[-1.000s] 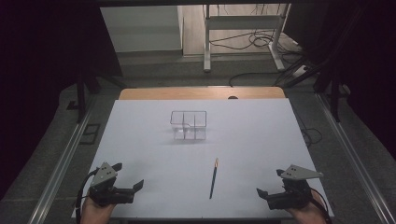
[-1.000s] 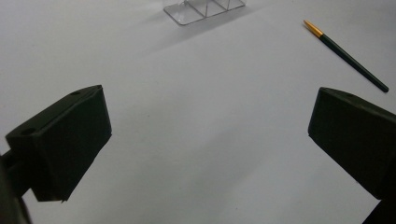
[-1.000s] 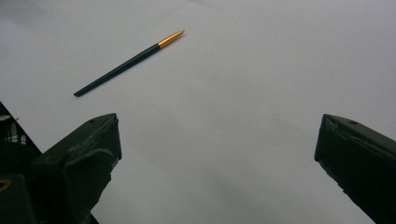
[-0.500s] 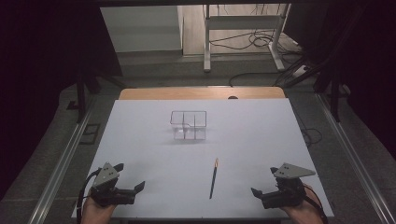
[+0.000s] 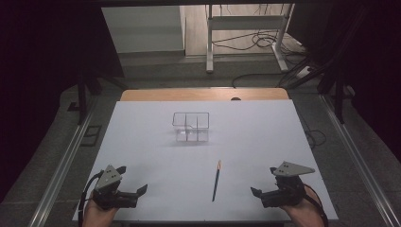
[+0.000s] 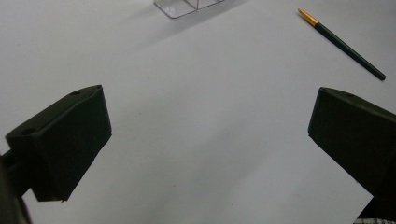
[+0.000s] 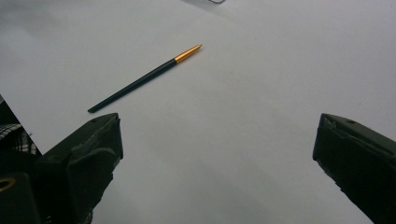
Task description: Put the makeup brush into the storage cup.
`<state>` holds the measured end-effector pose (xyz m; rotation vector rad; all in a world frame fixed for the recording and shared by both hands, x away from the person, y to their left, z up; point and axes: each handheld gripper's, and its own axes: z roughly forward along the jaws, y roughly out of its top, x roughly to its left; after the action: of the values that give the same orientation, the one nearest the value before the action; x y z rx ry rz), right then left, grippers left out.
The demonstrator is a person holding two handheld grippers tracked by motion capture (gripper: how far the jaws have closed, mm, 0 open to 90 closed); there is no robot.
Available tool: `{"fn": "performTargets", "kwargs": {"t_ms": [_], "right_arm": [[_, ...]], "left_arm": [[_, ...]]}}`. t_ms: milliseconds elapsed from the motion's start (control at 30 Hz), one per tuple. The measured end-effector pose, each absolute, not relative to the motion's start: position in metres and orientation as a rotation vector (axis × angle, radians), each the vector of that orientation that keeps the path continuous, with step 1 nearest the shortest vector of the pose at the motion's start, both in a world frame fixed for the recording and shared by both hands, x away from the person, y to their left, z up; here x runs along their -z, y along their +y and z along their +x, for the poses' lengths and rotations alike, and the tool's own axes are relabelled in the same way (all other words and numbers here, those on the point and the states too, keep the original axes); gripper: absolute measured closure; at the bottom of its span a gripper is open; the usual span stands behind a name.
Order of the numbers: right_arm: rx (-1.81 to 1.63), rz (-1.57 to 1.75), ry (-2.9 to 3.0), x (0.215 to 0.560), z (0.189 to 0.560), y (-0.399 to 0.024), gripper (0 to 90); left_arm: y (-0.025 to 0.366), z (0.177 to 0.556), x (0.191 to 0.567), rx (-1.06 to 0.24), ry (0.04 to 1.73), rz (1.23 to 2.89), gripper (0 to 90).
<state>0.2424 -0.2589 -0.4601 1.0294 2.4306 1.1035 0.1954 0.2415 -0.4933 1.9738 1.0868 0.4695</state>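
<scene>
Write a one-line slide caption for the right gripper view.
Open right gripper above the white table, with a dark gold-tipped pen lying ahead to the left of its jaws.

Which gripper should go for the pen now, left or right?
Right, probably. The right gripper sits open, nearer the pen than the left gripper, also open; the pen lies right of centre.
</scene>
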Motion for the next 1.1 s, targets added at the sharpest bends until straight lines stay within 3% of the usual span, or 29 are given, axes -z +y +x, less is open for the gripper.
{"fn": "performTargets", "kwargs": {"t_ms": [1100], "right_arm": [[-1.041,0.985,2.508,0.457,0.255,-0.226,1.8]], "left_arm": [[0.238,0.195,0.494,-0.482,1.077,1.999,0.2]]}}
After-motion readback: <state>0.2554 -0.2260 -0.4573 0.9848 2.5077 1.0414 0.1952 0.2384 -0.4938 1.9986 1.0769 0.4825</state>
